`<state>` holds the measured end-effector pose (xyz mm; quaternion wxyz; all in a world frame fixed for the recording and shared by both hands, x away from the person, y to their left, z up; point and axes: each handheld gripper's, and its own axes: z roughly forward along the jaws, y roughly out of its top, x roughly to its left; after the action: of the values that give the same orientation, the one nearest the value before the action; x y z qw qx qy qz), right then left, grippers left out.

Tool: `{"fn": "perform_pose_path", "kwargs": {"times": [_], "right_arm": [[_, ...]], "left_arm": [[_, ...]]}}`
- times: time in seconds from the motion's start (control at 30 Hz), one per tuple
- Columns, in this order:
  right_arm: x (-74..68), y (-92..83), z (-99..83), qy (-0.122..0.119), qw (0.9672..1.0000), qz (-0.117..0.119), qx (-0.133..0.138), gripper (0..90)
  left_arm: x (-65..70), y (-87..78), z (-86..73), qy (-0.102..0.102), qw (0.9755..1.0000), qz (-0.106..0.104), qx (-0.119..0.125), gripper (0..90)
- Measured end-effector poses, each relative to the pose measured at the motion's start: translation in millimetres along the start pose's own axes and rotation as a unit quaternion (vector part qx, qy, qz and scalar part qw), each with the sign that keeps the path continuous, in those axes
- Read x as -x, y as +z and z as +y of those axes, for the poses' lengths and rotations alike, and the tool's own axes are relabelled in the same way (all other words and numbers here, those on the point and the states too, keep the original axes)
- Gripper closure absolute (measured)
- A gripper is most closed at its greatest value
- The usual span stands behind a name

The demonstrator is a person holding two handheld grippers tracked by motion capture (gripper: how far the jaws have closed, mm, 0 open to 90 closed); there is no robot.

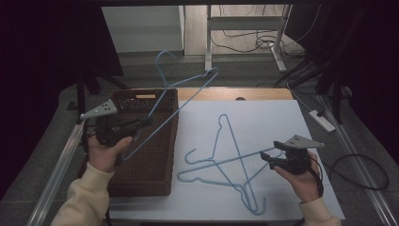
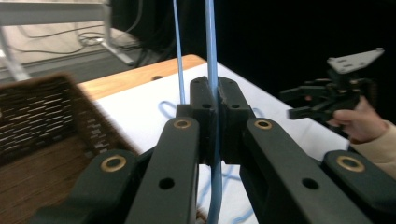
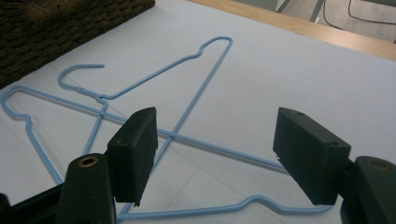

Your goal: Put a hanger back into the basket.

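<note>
High view showed the left gripper [image 1: 143,121] pinched tight on one blue wire hanger [image 1: 188,87], held up over the brown woven basket [image 1: 150,162], so I think that one was about to go in. Two more blue hangers [image 1: 221,160] lay crossed on the white table sheet [image 1: 273,122], and the right gripper [image 1: 267,157] waited just beside them, its jaws wide apart and holding nothing. Behind the table were a grey floor, cables and dark curtains.
</note>
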<state>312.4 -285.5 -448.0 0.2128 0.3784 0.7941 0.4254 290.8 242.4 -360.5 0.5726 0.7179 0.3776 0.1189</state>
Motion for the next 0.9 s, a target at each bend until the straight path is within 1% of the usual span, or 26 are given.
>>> {"fn": "perform_pose_path", "kwargs": {"times": [0.17, 0.2, 0.23, 0.33, 0.4, 0.47, 0.5, 0.53, 0.57, 0.63, 0.73, 0.8, 0.9], "right_arm": [[0.3, 1.5, -0.9, 0.0, 1.0, 0.002, -0.007, 30.7], [0.3, 2.4, -1.2, -0.001, 1.0, 0.003, -0.008, 30.5], [0.4, 2.8, -1.4, -0.001, 0.9999, 0.004, -0.01, 30.4], [0.8, 3.6, -2.0, 0.001, 0.9999, 0.003, -0.013, 30.3], [0.7, 4.4, -1.6, 0.003, 0.9999, 0.004, -0.014, 30.3], [0.0, 5.5, -1.2, 0.002, 0.9998, 0.002, -0.018, 30.3], [0.0, 5.5, -1.2, 0.002, 0.9998, 0.002, -0.018, 30.3], [-0.4, 6.6, -1.6, 0.003, 0.9998, 0.001, -0.022, 30.3], [-0.1, 6.9, -1.8, 0.004, 0.9997, 0.0, -0.025, 30.3], [1.0, 7.0, -2.3, 0.01, 0.9996, -0.001, -0.028, 30.3], [2.3, 6.5, -2.4, 0.016, 0.9995, -0.002, -0.027, 30.3], [2.8, 6.0, -2.6, 0.019, 0.9995, -0.003, -0.027, 30.2], [2.7, 6.5, -2.6, 0.02, 0.9994, -0.003, -0.028, 30.2]], "left_arm": [[-23.6, -18.5, -11.5, 0.001, 0.9996, 0.027, -0.002, 86.5], [-33.1, -25.1, -15.9, -0.001, 0.9994, 0.035, -0.004, 86.5], [-38.3, -28.6, -18.3, -0.002, 0.9992, 0.041, -0.005, 86.5], [-51.7, -36.4, -25.6, -0.006, 0.9983, 0.056, -0.015, 86.5], [-58.4, -40.1, -30.1, -0.005, 0.9977, 0.064, -0.02, 86.5], [-63.7, -42.7, -34.5, -0.009, 0.9974, 0.067, -0.025, 86.5], [-63.7, -42.7, -34.5, -0.009, 0.9974, 0.067, -0.025, 86.5], [-67.9, -45.0, -38.6, -0.005, 0.9974, 0.066, -0.03, 86.5], [-67.9, -45.0, -38.6, -0.005, 0.9974, 0.066, -0.03, 86.5], [-72.6, -48.9, -44.3, -0.001, 0.9974, 0.063, -0.035, 86.5], [-76.0, -52.0, -48.0, -0.002, 0.9974, 0.061, -0.039, 86.5], [-79.9, -54.0, -52.3, -0.006, 0.9966, 0.067, -0.049, 86.5], [-83.2, -53.6, -56.9, -0.008, 0.996, 0.069, -0.057, 86.5]]}}
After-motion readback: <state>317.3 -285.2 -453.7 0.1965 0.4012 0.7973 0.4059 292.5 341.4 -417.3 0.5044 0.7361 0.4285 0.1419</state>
